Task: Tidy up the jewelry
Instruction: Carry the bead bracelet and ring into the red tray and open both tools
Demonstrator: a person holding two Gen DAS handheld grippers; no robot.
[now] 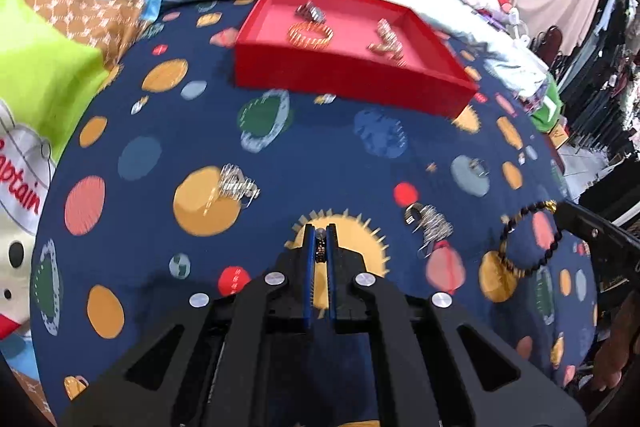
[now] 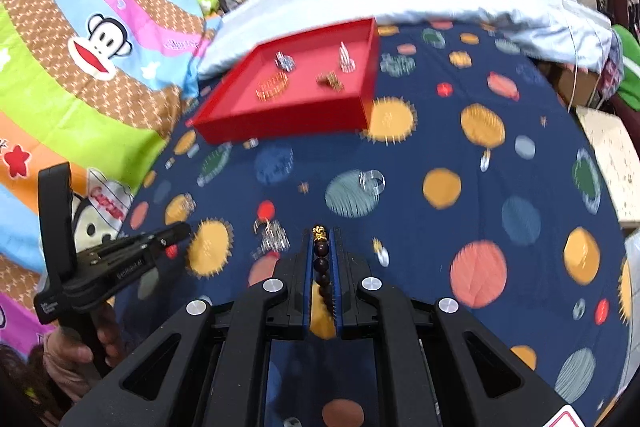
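At the bottom centre of the left wrist view, the left gripper (image 1: 320, 233) was pinched narrow on a small dark ring (image 1: 320, 250) wedged between its blue pads. In the right wrist view the right gripper (image 2: 324, 235) was likewise clamped on a dark beaded bracelet (image 2: 322, 267), its gold bead at the fingertips; in the left view that bracelet looped down at the right edge. On the navy planet-print cloth (image 1: 320, 147) just beyond, a silver ring cluster (image 1: 430, 223) lay right of the left gripper's tips, another silver piece (image 1: 236, 185) lay to the left, and a clear ring (image 2: 372, 181) sat mid-frame. Farthest, in the upper middle, the red tray (image 1: 352, 79) held a gold bangle (image 1: 310, 35) and several small pieces.
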